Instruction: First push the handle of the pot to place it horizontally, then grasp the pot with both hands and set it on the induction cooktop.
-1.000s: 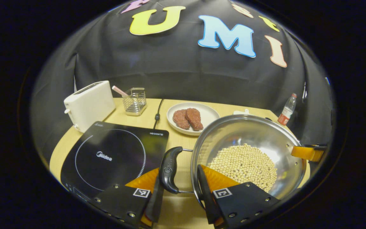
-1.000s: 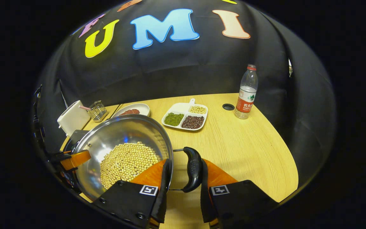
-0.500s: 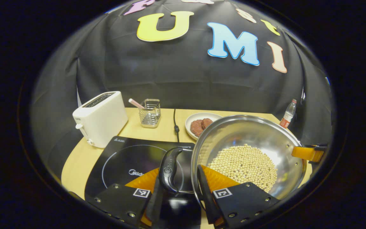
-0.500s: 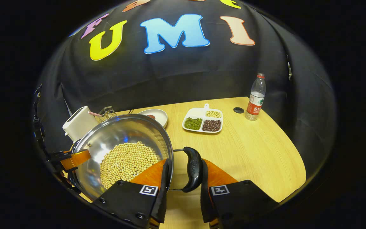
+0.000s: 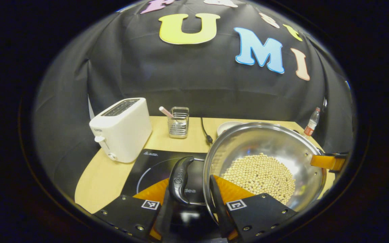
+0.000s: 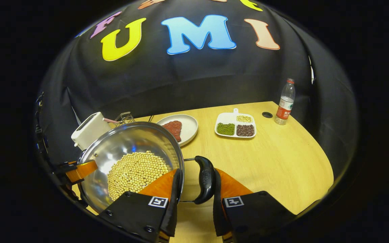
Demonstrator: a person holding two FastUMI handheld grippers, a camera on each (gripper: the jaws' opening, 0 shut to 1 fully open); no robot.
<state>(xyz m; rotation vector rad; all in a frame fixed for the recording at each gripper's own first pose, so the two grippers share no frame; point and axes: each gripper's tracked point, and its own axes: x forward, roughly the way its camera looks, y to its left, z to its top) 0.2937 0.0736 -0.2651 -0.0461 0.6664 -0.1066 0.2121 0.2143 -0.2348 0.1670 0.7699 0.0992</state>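
Observation:
A steel pot [image 5: 265, 148] holding soybeans [image 5: 258, 173] hangs between both grippers, lifted off the table. My left gripper [image 5: 189, 206] is shut on the pot's black left handle [image 5: 180, 179], one finger outside the handle and the other inside the rim. My right gripper [image 6: 194, 199] is shut the same way on the right handle [image 6: 205, 179]. The pot [image 6: 127, 148] fills the lower left of the right gripper view. The black induction cooktop [image 5: 150, 165] lies under the left handle and the pot's left side. Each view shows the other gripper's orange finger at the far rim.
A white toaster [image 5: 122, 128] stands left of the cooktop, a wire holder [image 5: 178, 122] and a black cable [image 5: 205, 130] behind it. On the wooden table [image 6: 275, 162] lie a plate of meat [image 6: 181, 127], a divided bean tray [image 6: 235, 125] and a water bottle [image 6: 284, 103].
Both grippers have carried the pot leftward. The cooktop has slid under the left handle, the toaster is nearer, and the plate of meat has gone behind the pot in the left gripper view.

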